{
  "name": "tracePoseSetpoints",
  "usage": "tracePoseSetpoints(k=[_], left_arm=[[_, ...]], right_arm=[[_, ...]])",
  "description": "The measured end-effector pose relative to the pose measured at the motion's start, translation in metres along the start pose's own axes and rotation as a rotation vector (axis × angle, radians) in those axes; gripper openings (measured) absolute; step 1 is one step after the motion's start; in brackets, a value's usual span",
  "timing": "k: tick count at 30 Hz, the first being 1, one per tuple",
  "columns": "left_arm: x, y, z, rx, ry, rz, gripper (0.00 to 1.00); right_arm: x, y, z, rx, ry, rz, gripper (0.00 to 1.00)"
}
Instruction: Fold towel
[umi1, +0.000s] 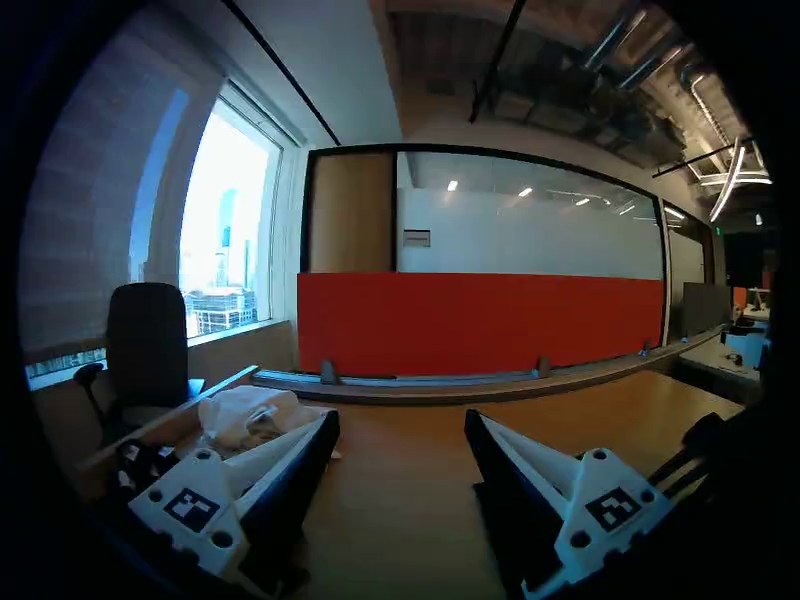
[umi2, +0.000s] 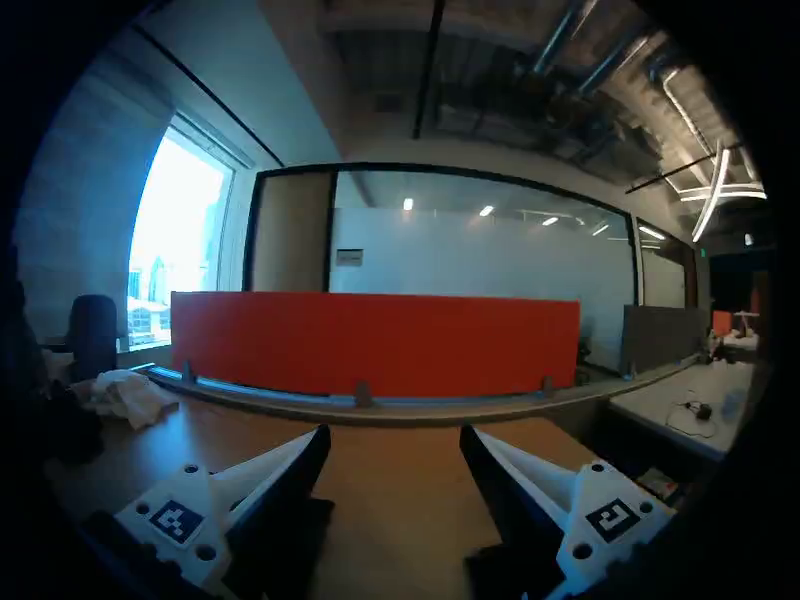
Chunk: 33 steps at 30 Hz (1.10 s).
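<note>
Your left tool (umi1: 400, 425) hangs spread wide over the brown wooden table (umi1: 420, 480), gripping nothing; your right tool (umi2: 395, 435) is spread and empty too; the crumpled white cloth towel (umi1: 245, 415) lies heaped ahead and leftward of both, with no clear long axis; the left tool looks nearer, so lead with it.

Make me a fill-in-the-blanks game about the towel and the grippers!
1. The towel is ___ in colour.
2. It lies crumpled on the desk, not yet ___.
3. The left gripper and right gripper are both ___.
4. The black chair stands by the ___.
Missing words: white, folded, open, window.
</note>
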<state>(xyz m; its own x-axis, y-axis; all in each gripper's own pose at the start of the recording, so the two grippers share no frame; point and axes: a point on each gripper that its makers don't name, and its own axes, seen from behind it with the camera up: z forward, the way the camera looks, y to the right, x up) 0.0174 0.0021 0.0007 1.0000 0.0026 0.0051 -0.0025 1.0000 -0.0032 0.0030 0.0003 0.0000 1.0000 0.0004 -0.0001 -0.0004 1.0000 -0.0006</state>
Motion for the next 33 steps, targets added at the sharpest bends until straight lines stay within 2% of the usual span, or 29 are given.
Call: tracePoseSetpoints(k=[10,19,24,33], left_arm=[[0.057,0.007,0.003,-0.019,-0.026,-0.003,0.93],[0.072,0.012,0.011,-0.037,-0.054,-0.001,0.93],[0.074,0.021,0.013,-0.083,-0.079,0.013,0.93],[0.068,0.043,0.012,-0.203,-0.152,0.066,0.93]], right_arm=[[0.072,0.009,0.001,-0.028,0.007,0.007,1.00],[0.090,0.010,0.009,-0.019,-0.009,0.019,1.00],[0.092,0.001,0.014,0.030,-0.038,-0.012,1.00],[0.085,-0.036,0.017,0.205,-0.121,-0.112,1.00]])
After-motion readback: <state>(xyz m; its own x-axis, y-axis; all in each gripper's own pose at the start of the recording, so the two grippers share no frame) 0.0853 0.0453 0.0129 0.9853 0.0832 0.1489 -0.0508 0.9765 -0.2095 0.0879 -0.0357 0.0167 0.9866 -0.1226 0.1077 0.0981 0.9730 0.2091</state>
